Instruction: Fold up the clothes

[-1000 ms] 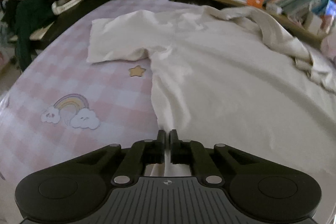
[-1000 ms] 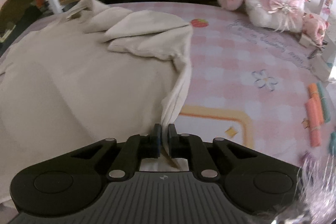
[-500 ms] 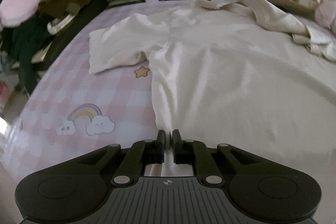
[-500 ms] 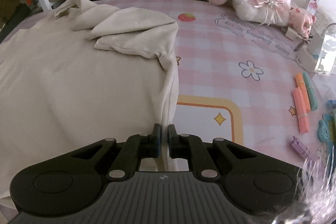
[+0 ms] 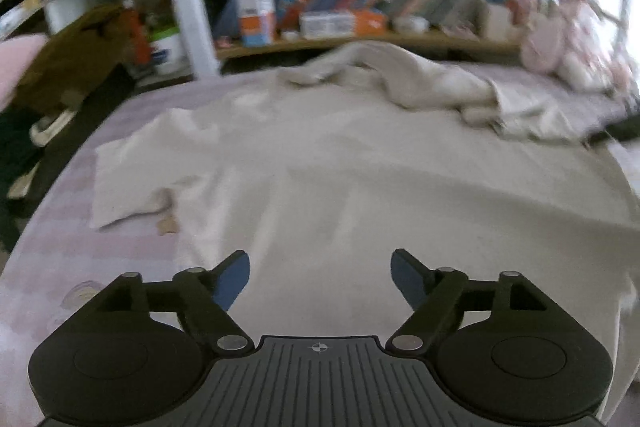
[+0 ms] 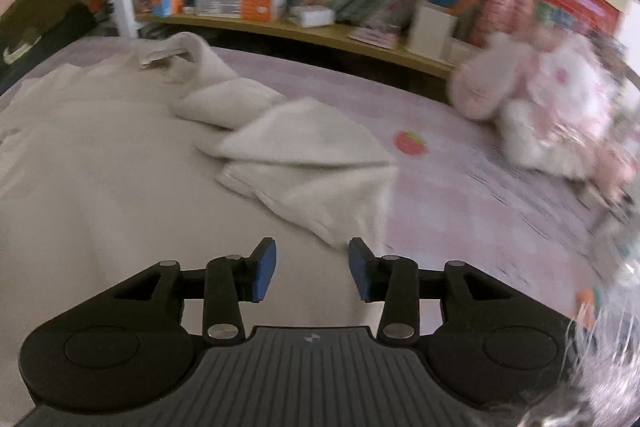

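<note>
Both the left hand-held gripper (image 5: 320,277) and right hand-held gripper (image 6: 312,269) hang spread, holding nothing. The cream garment (image 5: 360,187) lies spread mid-frame on the bed (image 6: 460,211), one sleeve (image 6: 304,163) bunched; folding seems barely begun.

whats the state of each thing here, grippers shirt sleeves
left gripper: open, holding nothing
right gripper: open, holding nothing
shirt: spread flat on the bed, not folded yet
left sleeve: laid out flat to the side
right sleeve: bunched and folded over on itself
</note>
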### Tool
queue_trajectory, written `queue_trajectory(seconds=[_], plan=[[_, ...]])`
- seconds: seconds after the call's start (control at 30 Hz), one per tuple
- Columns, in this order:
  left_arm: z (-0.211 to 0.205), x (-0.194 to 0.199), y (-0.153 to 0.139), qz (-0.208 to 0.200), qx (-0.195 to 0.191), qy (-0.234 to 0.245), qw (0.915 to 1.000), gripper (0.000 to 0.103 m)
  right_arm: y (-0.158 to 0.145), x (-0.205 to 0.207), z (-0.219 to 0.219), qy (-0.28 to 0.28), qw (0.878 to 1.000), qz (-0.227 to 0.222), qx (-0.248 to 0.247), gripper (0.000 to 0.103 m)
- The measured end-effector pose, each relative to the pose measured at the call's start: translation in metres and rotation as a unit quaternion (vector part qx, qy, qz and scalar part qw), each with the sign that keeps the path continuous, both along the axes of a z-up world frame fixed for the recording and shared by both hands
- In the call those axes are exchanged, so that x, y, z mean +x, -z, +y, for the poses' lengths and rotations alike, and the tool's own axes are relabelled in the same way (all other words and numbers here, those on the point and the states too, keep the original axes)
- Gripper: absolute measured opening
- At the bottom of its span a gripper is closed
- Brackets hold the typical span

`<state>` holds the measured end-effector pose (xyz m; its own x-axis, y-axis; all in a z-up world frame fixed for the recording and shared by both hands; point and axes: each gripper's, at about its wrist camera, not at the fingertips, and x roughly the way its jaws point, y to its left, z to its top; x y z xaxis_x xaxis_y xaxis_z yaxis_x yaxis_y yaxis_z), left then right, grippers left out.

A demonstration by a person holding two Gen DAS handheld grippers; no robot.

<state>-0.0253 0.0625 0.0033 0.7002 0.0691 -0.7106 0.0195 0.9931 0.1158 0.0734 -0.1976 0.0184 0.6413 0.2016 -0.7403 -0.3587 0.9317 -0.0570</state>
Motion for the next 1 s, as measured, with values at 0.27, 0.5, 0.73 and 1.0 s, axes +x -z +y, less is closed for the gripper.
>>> queue_trajectory(seconds=[0.27, 0.5, 0.73, 1.0], plan=[[-0.018, 0.0, 0.025, 0.033, 0.001, 0.036, 0.9988, 0.093, 0.013, 0.046, 0.064, -0.049, 0.999, 0.0, -0.006, 0.048], [-0.005, -0.004, 0.028, 0.047, -0.042, 0.016, 0.9979, 0.098, 0.033, 0.077, 0.079, -0.028, 0.999, 0.022, -0.031, 0.044], [0.0, -0.004, 0.031, 0.054, -0.048, 0.012, 0.9973, 0.101, 0.015, 0.083, 0.044, -0.034, 0.998, 0.039, 0.02, 0.016], [0.004, 0.0, 0.032, 0.062, -0.047, 0.014, 0.9969, 0.101, -0.027, 0.073, -0.106, 0.271, 0.961, -0.042, 0.033, 0.007]])
